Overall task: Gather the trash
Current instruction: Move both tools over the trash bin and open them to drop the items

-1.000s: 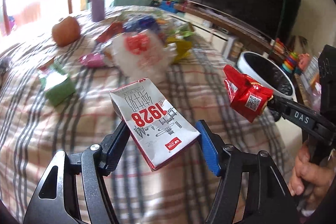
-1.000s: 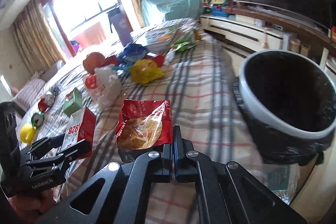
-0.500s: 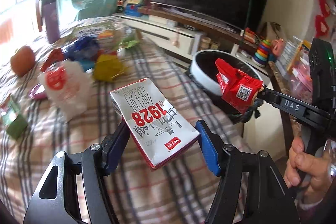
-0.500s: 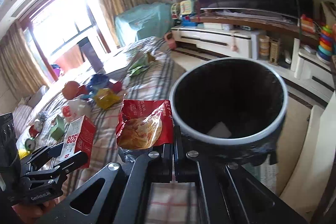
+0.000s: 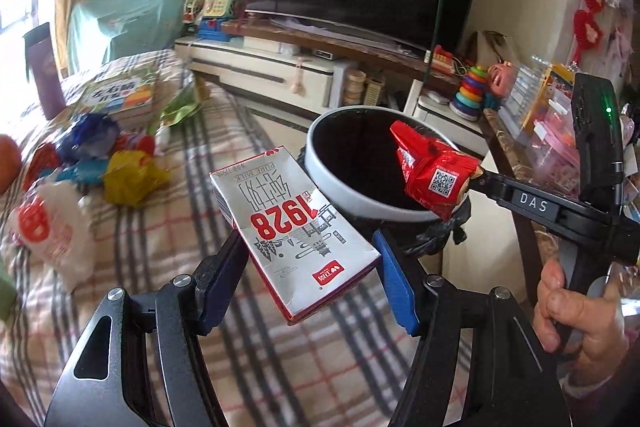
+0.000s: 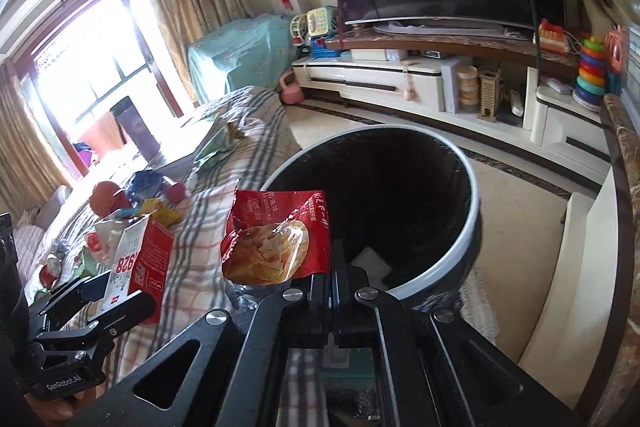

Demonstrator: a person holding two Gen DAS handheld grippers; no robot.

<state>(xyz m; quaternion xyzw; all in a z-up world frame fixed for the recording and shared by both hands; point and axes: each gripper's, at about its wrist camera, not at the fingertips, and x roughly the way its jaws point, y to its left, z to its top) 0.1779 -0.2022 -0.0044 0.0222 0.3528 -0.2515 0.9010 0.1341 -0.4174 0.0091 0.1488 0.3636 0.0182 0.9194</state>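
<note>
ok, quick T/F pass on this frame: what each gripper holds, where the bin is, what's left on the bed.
1. The left gripper holds a milk carton printed 1928. True.
2. The right gripper is open and empty. False: it is shut on a red chip bag.
3. The trash bin has a black liner and a white rim. True.
4. The bin is completely empty. False: a white piece lies at its bottom.
5. The plaid bed cover has been cleared of litter. False: a yellow wrapper, a blue wrapper and a white bag with red print lie there.
6. The chip bag hangs over the bin's mouth in the left wrist view. True.
</note>
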